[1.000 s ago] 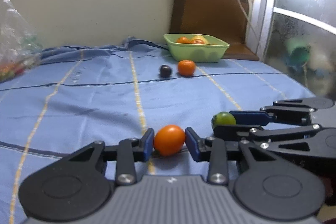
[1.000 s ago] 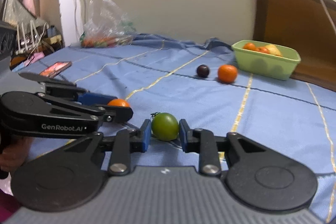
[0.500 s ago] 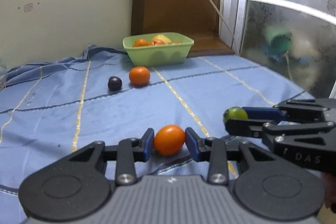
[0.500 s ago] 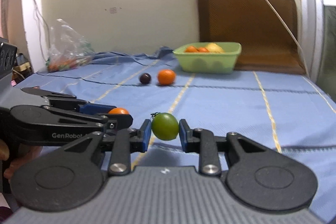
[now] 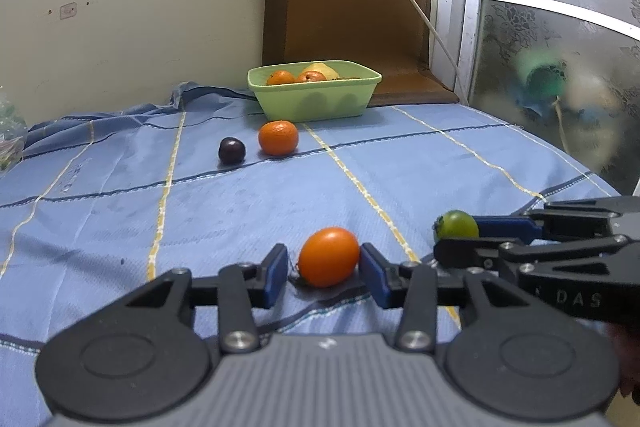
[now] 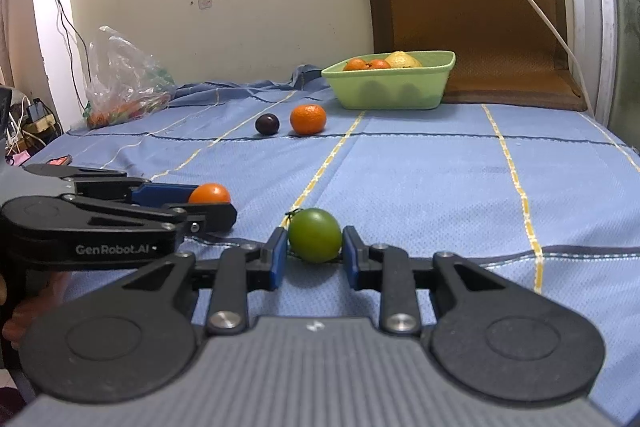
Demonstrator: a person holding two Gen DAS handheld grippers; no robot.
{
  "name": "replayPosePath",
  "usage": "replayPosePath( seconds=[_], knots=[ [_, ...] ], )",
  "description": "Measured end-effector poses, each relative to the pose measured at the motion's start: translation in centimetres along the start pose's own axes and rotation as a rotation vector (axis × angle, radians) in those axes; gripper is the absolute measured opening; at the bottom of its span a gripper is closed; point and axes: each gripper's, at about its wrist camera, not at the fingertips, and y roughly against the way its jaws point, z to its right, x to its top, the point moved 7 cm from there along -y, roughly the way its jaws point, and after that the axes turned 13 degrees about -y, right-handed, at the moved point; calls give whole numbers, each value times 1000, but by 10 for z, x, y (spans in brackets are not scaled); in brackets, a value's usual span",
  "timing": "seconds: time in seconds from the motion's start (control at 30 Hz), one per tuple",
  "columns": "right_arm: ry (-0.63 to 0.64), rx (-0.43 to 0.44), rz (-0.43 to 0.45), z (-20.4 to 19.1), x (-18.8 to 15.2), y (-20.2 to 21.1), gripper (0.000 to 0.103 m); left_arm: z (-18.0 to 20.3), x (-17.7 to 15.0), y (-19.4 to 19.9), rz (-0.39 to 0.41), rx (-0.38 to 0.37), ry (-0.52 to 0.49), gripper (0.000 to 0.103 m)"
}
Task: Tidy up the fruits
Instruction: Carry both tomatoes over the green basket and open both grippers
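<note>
The left claw [image 5: 324,273] has its jaws opening, with the orange tomato [image 5: 329,256] between them at lower centre of the left wrist view. A gap shows on the left pad [image 5: 276,277]; the right pad sits at the fruit's edge, so I judge the grip released. The tomato appears to rest on the blue bedsheet [image 5: 120,211], though contact underneath is hard to confirm.

The right claw [image 6: 314,259] is closed on the green tomato [image 6: 315,235], both pads pressing its sides, low centre of the right wrist view.

The green tub [image 5: 316,95], already holding fruit, stands in the upper middle of the frame, well apart from both claws. A mandarin [image 5: 278,137] and a dark plum [image 5: 231,150] lie loose just in front of it.

Risks noted:
- The orange tomato is round and on soft, creased cloth; freed here, it may roll off toward the sheet's edge.
- It sits far short of the tub, so it may remain unsorted.
- The two claws stand close together; a sideways move could knock one fruit with the other claw.
- The green tomato is smooth; a firm squeeze could bruise it, a slack one drop it.
</note>
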Motion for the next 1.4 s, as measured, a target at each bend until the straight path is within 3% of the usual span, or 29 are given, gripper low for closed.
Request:
replayPosePath(
  seconds=[0.1,0.23,0.43,0.57,0.7,0.9,1.03,1.13,1.17,1.4],
  knots=[
    [1,6,-3,1,0,0,32,1,-1,1,0,-9,-12,32],
    [-23,35,5,2,7,0,31,-7,12,-5,-6,-61,18,31],
    [-2,59,127,11,72,-15,31,-42,90,-27,101,-59,41,32],
    [3,46,223,29,133,-53,31,-66,145,-75,130,-58,65,32],
    [-1,-15,239,55,173,-106,31,-93,177,-141,82,-52,120,32],
    [-23,-98,187,88,189,-162,32,-114,189,-214,-2,-57,190,32],
    [-28,-97,185,95,184,-169,32,-115,190,-237,-24,-59,189,36],
    [7,-101,215,91,183,-165,38,-114,191,-238,-13,-39,178,41],
    [10,-103,232,90,183,-163,47,-115,191,-235,-6,-32,183,41],
    [-24,-22,317,75,179,-121,47,-139,173,-151,94,20,243,40]
  ],
)
